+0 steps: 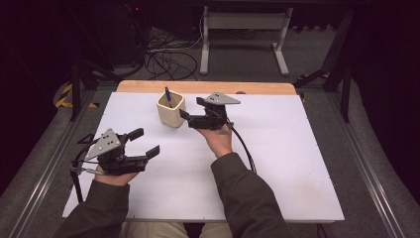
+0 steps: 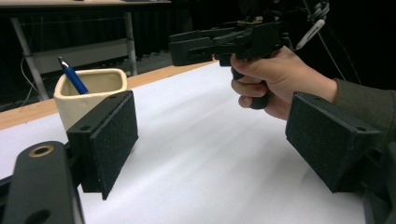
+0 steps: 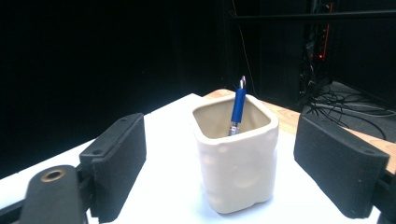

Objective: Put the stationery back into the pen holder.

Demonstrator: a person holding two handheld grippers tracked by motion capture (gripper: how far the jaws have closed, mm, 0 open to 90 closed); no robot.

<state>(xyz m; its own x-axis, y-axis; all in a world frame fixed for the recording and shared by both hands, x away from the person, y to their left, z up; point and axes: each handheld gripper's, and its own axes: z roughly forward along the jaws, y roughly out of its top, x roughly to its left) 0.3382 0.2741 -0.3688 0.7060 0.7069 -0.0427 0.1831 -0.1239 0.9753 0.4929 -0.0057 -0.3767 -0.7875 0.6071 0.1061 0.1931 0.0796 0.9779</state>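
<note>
A cream ceramic cup stands at the back middle of the white table, with a blue pen upright inside it. My right gripper is open just right of the cup, jaws pointing at it. In the right gripper view the cup and the pen sit ahead between the spread pads, untouched. My left gripper hovers open at the front left, holding nothing. The left gripper view looks past its pads to the cup, the pen and the right gripper.
A wooden strip borders the table's far edge. On the floor behind are tangled cables and a white stand's legs. Metal rails run along both sides of the table.
</note>
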